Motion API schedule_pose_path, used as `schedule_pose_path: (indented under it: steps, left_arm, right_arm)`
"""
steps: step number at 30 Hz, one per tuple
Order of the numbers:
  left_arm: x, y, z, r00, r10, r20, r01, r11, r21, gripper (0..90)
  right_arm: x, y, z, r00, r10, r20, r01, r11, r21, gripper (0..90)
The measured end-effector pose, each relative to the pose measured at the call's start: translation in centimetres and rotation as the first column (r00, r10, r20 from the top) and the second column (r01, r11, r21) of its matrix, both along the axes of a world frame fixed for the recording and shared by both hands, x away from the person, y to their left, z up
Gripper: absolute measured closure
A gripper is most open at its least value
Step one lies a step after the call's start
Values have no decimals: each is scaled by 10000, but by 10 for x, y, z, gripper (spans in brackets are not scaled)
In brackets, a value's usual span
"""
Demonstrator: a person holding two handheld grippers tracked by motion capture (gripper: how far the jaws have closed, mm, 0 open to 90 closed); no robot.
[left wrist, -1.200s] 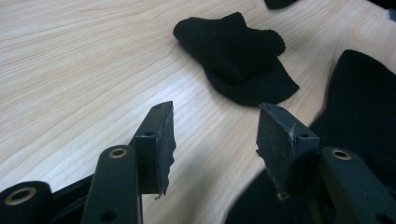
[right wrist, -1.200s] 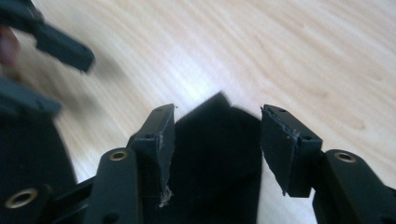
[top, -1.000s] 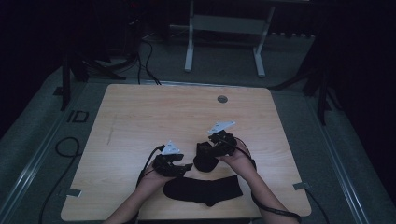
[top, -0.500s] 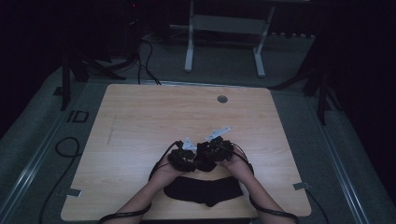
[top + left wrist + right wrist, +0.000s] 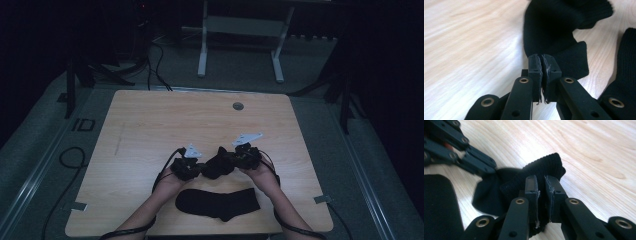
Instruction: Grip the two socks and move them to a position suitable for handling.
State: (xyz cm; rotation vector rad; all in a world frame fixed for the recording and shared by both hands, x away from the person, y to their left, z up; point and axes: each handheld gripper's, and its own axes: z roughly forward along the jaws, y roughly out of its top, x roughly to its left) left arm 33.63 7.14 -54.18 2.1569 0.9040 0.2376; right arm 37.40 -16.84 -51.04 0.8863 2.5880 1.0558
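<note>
Since a second ago both our grippers have slid in toward each other, and their jaws have just been closing: the left gripper (image 5: 192, 166) is now clamped on one end of a bunched black sock (image 5: 218, 165), and the right gripper (image 5: 243, 156) is pinching its ribbed cuff (image 5: 544, 167). So we count two socks and two grippers: the held sock hangs crumpled between the grippers, roughly parallel to the table's (image 5: 150, 125) near edge. The second sock (image 5: 218, 203) lies flat just inside that near edge, long axis running left to right along it.
</note>
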Motion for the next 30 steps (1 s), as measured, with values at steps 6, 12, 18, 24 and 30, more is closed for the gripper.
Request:
schedule_pose_path:
  steps: [6,12,18,24,30]
  left_arm:
    - [-8,27,12,9998,48,192,-46,9999,-110,864]
    - [-14,51,23,9990,-164,410,161,9998,93,864]
    - [-10,68,23,9987,-473,168,472,9989,68,862]
    - [-1,64,9,9989,-470,-73,472,9985,267,842]
    - [0,62,10,9994,206,283,-214,9993,299,707]
  right_arm:
    - [-3,-18,9,9998,-183,0,183,9996,237,804]
    - [-6,-37,13,9993,-377,6,377,9987,351,811]
    - [-7,-48,7,9986,-377,-381,394,9981,466,809]
    - [-5,-45,-12,9963,-277,-810,288,9995,130,793]
    - [-3,-50,-14,9942,-619,-883,646,9975,276,585]
